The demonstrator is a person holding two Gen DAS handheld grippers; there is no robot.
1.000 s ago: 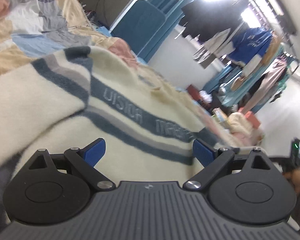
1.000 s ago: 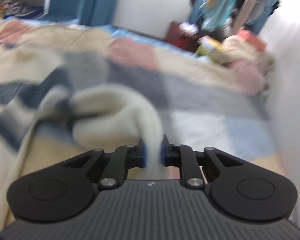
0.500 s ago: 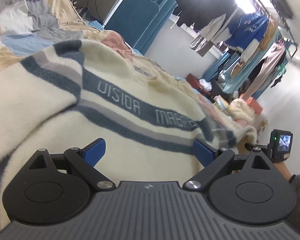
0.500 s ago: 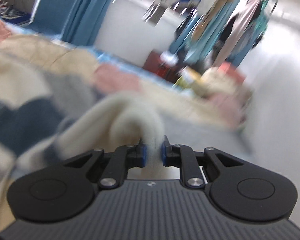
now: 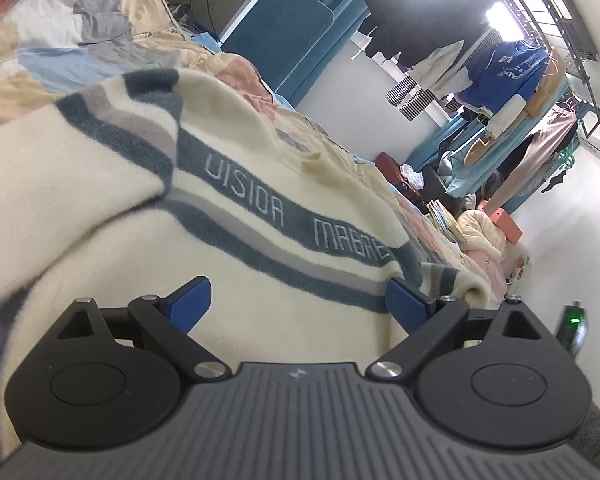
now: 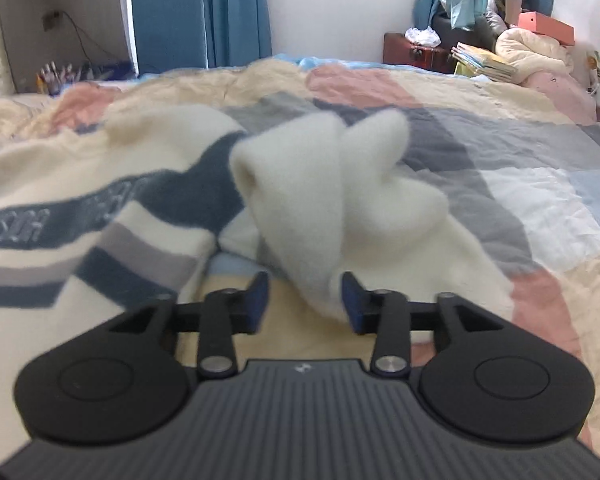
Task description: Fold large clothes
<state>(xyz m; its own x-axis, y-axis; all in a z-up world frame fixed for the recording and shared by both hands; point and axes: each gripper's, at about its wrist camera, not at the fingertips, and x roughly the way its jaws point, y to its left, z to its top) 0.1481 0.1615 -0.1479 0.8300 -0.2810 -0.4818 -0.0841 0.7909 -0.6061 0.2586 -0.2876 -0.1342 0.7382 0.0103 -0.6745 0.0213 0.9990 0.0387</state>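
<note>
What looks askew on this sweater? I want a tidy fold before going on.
The cream sleeve is bunched in a rumpled heap between the open right gripper fingers, not flat across the striped sweater. The left gripper is open over the sweater's body, which lies fairly smooth.

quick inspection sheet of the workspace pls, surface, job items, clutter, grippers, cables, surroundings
surface: bed under a patchwork quilt in cream, pink, grey and pale blue, wrinkled.
job's things: cream sweater with blue and grey stripes lies on the quilt; its white sleeve is bunched just ahead of the right gripper.
clutter: stack of books and heaped bedding beyond the bed's far edge.
grippers: left gripper open wide, low over the sweater; right gripper open, sleeve between its fingers but not clamped.
cables: one dark cable hangs from a wall socket.
surroundings: blue curtains, hanging clothes, red trunk.
</note>
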